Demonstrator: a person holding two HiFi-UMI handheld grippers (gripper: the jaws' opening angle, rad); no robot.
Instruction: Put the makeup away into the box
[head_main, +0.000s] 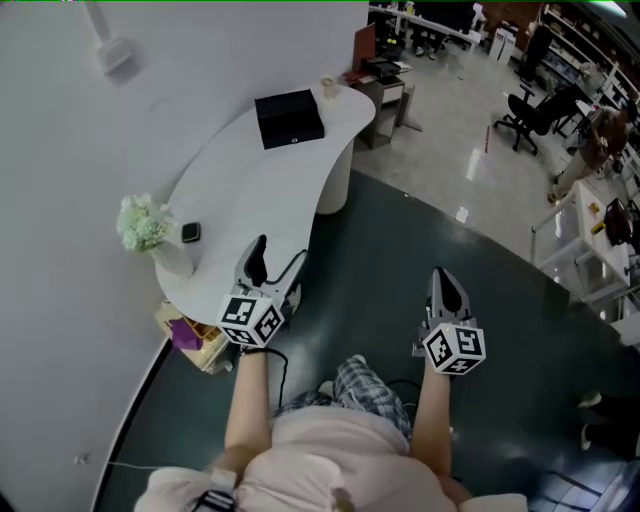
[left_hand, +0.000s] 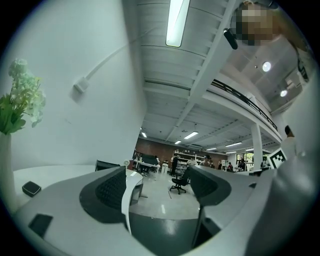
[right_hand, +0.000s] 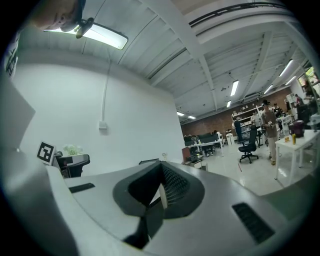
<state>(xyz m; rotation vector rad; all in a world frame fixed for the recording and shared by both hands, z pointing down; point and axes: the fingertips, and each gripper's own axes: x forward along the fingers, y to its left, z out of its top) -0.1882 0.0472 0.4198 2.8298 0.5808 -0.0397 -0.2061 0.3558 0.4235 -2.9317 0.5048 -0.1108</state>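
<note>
I judge this the approach, with nothing gathered yet. The white table (head_main: 250, 180) curves away toward 12 o'clock, and the black box (head_main: 289, 118) sits at its far end, lid apparently down. The flowers (head_main: 143, 222) stand at my 10 o'clock. Just beside them, at their 3 o'clock, lies a small dark case (head_main: 190, 232), likely the makeup.

My left gripper (head_main: 272, 262) hangs at the table's near edge, jaws wide and empty. My right gripper (head_main: 447, 290) is over the floor, jaws pressed together on nothing.

Next, I think, the left should reach toward 10 o'clock for the case, and the box needs opening.

The case is too small to identify, and the box's latch is unclear.
</note>
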